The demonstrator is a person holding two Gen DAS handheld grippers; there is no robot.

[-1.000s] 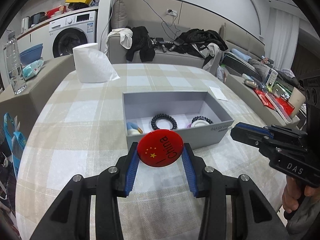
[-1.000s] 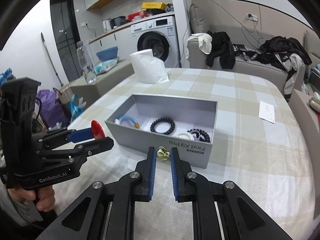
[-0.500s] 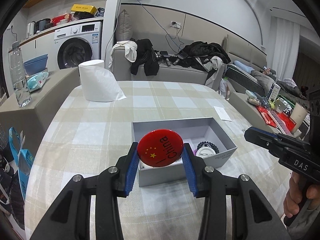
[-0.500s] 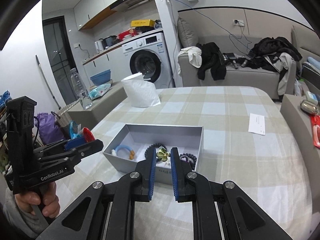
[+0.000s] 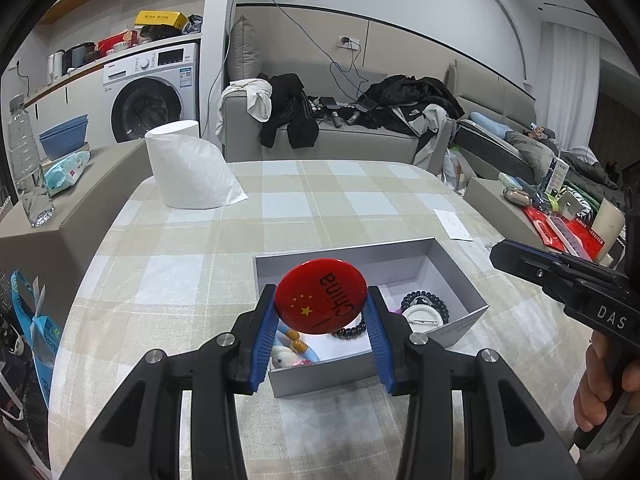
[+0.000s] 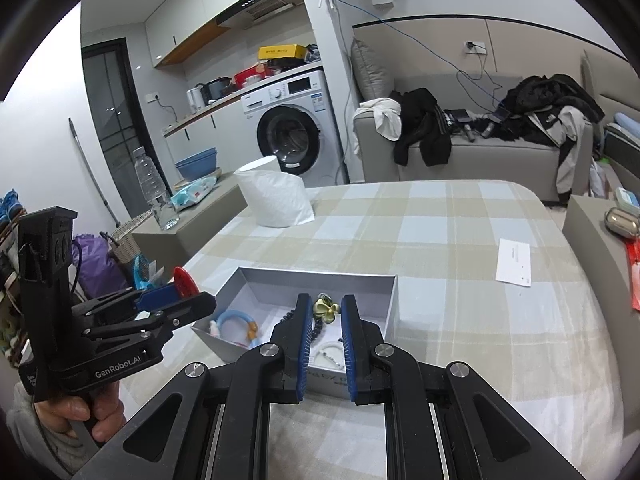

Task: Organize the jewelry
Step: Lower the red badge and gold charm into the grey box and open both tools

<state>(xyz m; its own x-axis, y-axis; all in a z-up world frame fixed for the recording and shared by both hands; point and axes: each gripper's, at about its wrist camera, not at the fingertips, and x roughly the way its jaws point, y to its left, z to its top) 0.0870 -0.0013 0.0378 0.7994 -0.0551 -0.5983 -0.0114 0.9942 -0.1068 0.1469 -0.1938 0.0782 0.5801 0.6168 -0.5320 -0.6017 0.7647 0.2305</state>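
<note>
Jewelry box [image 5: 456, 258]: bracelets [image 5: 425, 305] stowed; my left gripper [image 5: 320, 312] clamps badge [image 5: 320, 296], right gripper [image 6: 325, 312] pinches flower clip [image 6: 326, 309], both undeposited.

The red badge [image 5: 320, 296] pinched in my left gripper [image 5: 322, 328] reads "China", printed sideways beside yellow stars. My right gripper [image 5: 568, 284], seen from the left wrist, carries "DAS" in white on its black body. From the right wrist, the left gripper's body shows "GenRobot.AI". The grey box [image 6: 384, 292] has lettering on its near wall, partly hidden by my right fingers [image 6: 304, 336]; I make out "X" and "P" only.
</note>
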